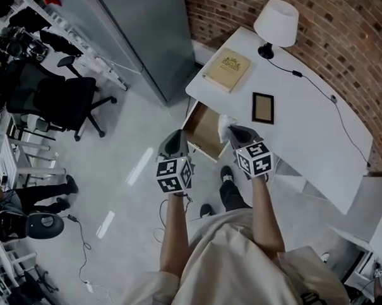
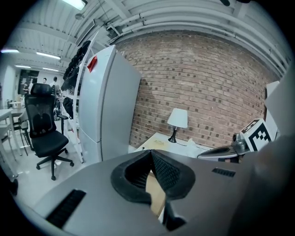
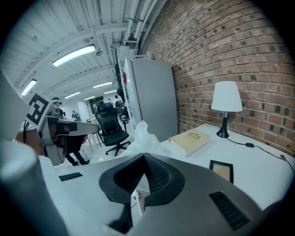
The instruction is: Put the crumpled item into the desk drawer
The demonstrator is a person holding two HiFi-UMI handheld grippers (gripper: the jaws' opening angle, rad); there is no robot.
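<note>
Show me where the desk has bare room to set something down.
The desk is bare from the picture frame to its near end, beside the cable. The open drawer looks bare too. The lamp and book crowd the far end.

White crumpled item (image 1: 224, 123) over open desk drawer (image 1: 201, 132), at desk edge.

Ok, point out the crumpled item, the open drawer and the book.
crumpled item (image 1: 224, 122): head view, middle of its white bulk.
drawer (image 1: 201, 132): head view, its bare wooden bottom.
book (image 1: 227, 69): head view, middle of its cover.
</note>
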